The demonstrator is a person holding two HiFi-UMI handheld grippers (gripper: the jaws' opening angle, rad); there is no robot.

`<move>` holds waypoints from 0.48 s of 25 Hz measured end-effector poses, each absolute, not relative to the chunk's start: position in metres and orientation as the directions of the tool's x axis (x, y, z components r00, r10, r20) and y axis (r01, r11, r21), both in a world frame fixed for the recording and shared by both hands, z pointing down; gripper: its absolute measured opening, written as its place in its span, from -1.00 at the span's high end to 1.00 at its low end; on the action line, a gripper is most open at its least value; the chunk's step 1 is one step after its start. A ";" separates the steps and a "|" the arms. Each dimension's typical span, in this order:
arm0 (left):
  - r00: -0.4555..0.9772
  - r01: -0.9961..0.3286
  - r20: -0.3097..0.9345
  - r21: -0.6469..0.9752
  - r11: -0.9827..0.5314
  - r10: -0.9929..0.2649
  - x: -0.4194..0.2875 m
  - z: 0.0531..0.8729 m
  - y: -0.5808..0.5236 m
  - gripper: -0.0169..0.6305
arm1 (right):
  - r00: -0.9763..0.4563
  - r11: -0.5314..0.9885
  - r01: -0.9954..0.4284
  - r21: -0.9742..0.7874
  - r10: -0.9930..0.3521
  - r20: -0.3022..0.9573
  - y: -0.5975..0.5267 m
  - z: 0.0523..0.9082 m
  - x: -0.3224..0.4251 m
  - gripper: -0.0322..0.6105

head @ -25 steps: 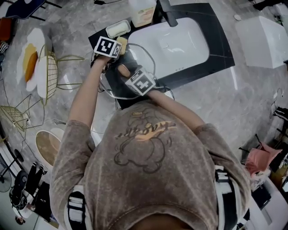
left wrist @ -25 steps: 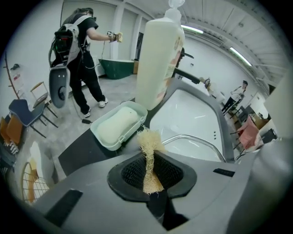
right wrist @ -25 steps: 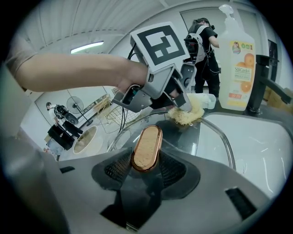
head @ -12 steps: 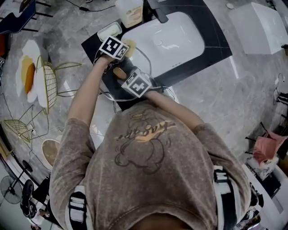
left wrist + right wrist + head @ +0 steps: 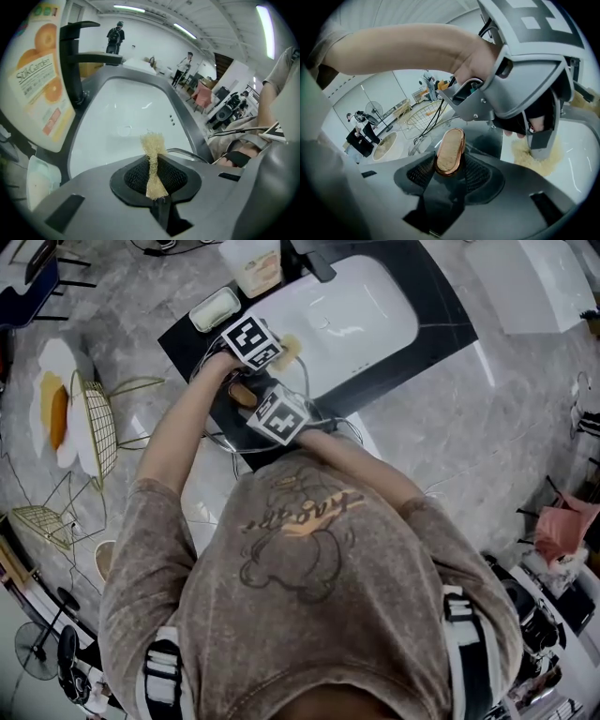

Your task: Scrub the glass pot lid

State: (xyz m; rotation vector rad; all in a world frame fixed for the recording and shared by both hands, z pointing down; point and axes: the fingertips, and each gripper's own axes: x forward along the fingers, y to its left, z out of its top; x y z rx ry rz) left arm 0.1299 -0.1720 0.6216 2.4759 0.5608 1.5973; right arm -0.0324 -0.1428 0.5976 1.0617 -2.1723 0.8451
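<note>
The lid (image 5: 221, 414) lay over the dark counter (image 5: 442, 307) just beside the sink (image 5: 352, 324), its far rim reaching the basin's edge. Its single knob (image 5: 450, 150) stood between the jaws of the right gripper (image 5: 450, 177), which were clamped on it. That gripper pointed steeply down, and the right arm was bent at the elbow, with the forearm running up and left from the body. The left arm was bare and reached almost straight forward. The left gripper (image 5: 154, 180) was also tipped down and sat just beyond the right one, at the lid's far rim over the sink's edge. Its jaws were closed on one thin, pale, fibrous scrubber (image 5: 153, 145), pinched at the middle so both ends flared. Whether the scrubber touched the glass I could not tell. There were two grippers, each bearing one marker cube, and one lid, one knob and one scrubber. Beyond them stood one black faucet (image 5: 75, 61) at the back of the sink. One bottle (image 5: 40, 70) with an orange label stood to its left.
</note>
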 end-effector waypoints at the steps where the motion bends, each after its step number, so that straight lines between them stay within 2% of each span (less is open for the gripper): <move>1: 0.352 0.264 0.844 0.325 -0.908 0.404 0.131 0.622 -0.167 0.78 | -0.521 0.482 -0.827 -0.289 -0.466 0.715 -0.143 0.598 -0.032 0.32; 5: 0.299 0.385 0.814 0.375 -0.843 0.499 0.130 0.622 -0.147 0.78 | -0.521 0.470 -0.831 -0.298 -0.471 0.712 -0.143 0.598 -0.033 0.32; 12: 0.195 0.494 0.762 0.468 -0.733 0.618 0.120 0.619 -0.113 0.78 | -0.522 0.470 -0.831 -0.298 -0.471 0.711 -0.143 0.598 -0.032 0.32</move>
